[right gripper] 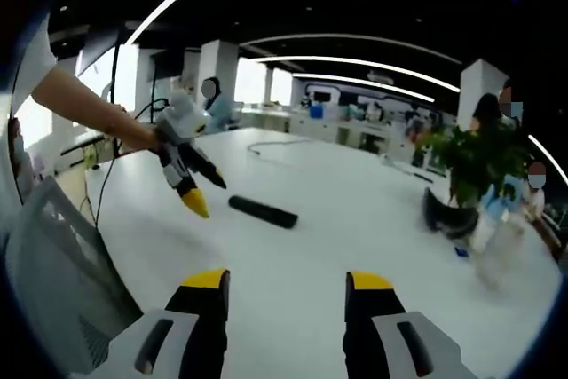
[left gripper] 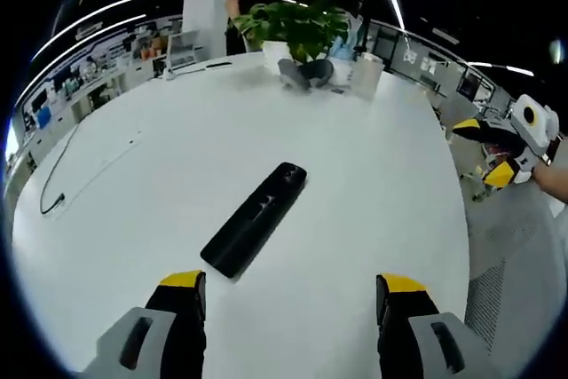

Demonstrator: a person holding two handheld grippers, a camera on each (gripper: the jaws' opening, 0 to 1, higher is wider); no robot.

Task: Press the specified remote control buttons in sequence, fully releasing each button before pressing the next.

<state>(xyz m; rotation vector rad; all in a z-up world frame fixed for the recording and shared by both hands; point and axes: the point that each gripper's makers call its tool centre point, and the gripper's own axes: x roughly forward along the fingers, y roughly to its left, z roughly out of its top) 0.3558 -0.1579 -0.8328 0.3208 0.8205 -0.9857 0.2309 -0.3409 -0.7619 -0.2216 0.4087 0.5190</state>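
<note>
Left tool (left gripper: 290,295) rides low over the white desk (left gripper: 160,175), its two yellow-tipped jaws spread wide apart with nothing between them. Just ahead, at about eleven o'clock from the gap, lies one black remote control (left gripper: 256,218), flat on the desk, its long body slanting from seven o'clock up to one o'clock, clear of both jaws.

Right tool (right gripper: 287,295) is held just off the desk's edge, jaws likewise standing apart and empty. From there the remote (right gripper: 263,211) sits at roughly twelve o'clock, well apart from the jaw tips. The left tool comes into that view at ten o'clock, gripped by a person's hand (right gripper: 142,138), its tips angled down toward the desk near the remote's end, not touching it. In the left gripper view the right tool appears at three o'clock, past the desk's rim.

Containers now: at the far side of the desk, one dark pot (left gripper: 306,72) carries a leafy green plant (left gripper: 297,24). Beside it at its three o'clock stands one pale upright container (left gripper: 366,75); its contents I cannot tell.

One dark cable (left gripper: 58,175) trails along the desk at nine o'clock. One person in dark clothes stands behind the plant at twelve o'clock; in the right gripper view more people stand by the plant at three o'clock.
</note>
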